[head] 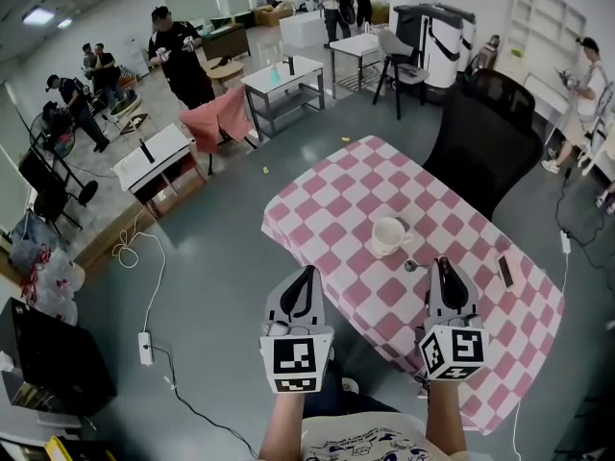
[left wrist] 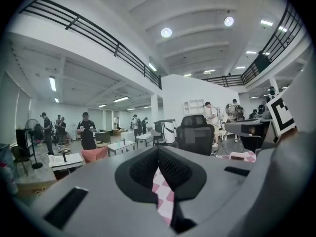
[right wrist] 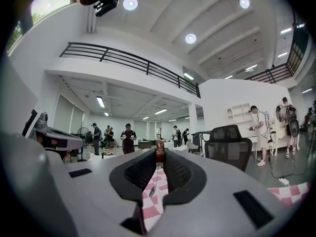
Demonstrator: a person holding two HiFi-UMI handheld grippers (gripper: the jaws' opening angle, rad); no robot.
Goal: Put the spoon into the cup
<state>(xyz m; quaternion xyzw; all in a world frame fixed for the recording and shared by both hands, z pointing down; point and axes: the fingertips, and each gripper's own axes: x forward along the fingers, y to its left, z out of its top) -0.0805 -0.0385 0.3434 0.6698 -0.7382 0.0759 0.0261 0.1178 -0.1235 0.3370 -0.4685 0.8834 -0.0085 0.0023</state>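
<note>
Right gripper view: my right tongs [right wrist: 159,158] pinch the spoon [right wrist: 152,190] handle, bowl hanging free for the cup [head: 389,232]; left tongs [left wrist: 158,151] pressed together, empty.

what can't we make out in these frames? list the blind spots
- Cup contents: in the head view it is too small to see inside. It shows in neither gripper view.
- Spoon: in the right gripper view the jaws hide most of it. In the head view the right gripper covers its handle.
- Dark object on the checked table: in the head view it is too small to identify.
</note>
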